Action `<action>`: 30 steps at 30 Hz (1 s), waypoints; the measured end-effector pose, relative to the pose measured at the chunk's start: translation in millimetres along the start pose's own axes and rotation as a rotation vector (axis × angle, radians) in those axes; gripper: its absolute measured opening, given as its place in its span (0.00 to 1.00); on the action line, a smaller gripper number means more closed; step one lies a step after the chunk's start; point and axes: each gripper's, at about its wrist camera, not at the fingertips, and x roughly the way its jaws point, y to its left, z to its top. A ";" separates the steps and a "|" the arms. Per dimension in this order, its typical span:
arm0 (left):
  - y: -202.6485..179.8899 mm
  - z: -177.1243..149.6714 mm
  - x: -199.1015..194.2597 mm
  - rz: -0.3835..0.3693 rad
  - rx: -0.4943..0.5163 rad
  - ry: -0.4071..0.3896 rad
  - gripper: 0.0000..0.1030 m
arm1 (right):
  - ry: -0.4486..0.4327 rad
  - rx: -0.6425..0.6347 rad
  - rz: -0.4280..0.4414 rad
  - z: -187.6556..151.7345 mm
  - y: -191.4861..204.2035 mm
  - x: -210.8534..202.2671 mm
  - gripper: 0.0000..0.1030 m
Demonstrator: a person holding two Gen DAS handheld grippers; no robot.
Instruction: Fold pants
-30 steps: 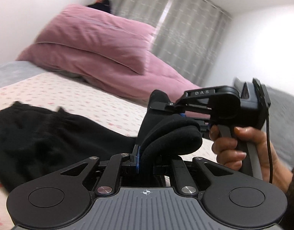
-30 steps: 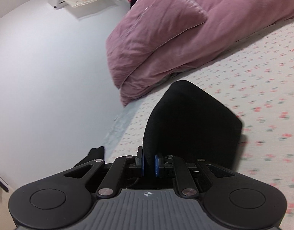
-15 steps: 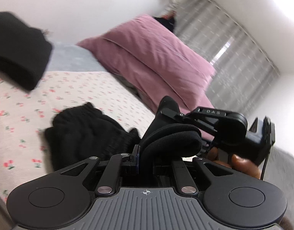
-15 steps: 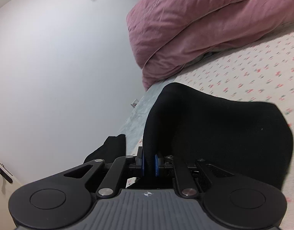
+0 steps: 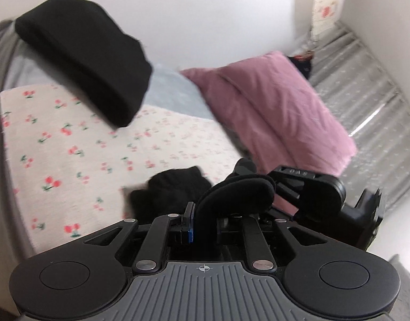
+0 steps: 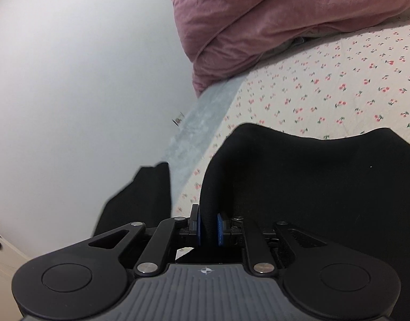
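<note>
So here's where I'm at with the black pants [image 6: 312, 182]. My right gripper [image 6: 208, 226] has a fold of the fabric sitting between its blue pads [image 6: 220, 229], and the jaws are easing open on it right now. A second ago that same fold stood up in a narrow hump in front of the camera; now the cloth spreads wide and low across the right side of the view, draped over the cherry-print bedsheet [image 6: 338, 85]. The view has also swung, so there's more blank wall on the left and the pink pillows [image 6: 258, 21] sit higher in the frame.

The left gripper [image 5: 205, 222] is much the same: a thick roll of the pants [image 5: 237, 190] runs between the jaws, which are opening too, though I honestly can't tell whether the far pad is touching the cloth, since the roll hides it. The big change on this side is the tilt. The picture has rolled hard since a second ago, so the bed now slants. A folded black bundle [image 5: 84, 56] has come into the upper left, blurry. The bunched rest of the pants lies on the sheet just past the fingers, looking smaller than before. The other gripper's handle shows at right, its holding hand now out of sight.
</note>
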 end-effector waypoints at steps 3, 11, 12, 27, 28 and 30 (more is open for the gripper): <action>-0.2 -1.6 -0.1 0.043 0.021 -0.016 0.20 | -0.001 0.011 -0.009 -3.8 -0.6 5.5 0.25; -2.3 8.5 -14.8 0.123 0.070 -0.165 0.70 | -0.015 -0.020 0.062 -1.5 10.0 -5.3 0.51; -2.2 11.1 -15.8 0.124 0.087 -0.179 0.72 | -0.020 -0.037 0.058 -2.0 10.7 -12.1 0.54; -49.8 61.8 47.5 0.016 0.576 0.202 0.96 | -0.125 -0.155 -0.134 -34.5 -55.0 -138.8 0.83; -53.9 63.6 52.8 0.026 0.621 0.240 0.96 | -0.134 -0.150 -0.143 -38.7 -58.5 -143.0 0.83; -56.2 62.1 52.1 0.031 0.684 0.210 0.96 | -0.147 -0.147 -0.140 -47.7 -62.7 -148.0 0.83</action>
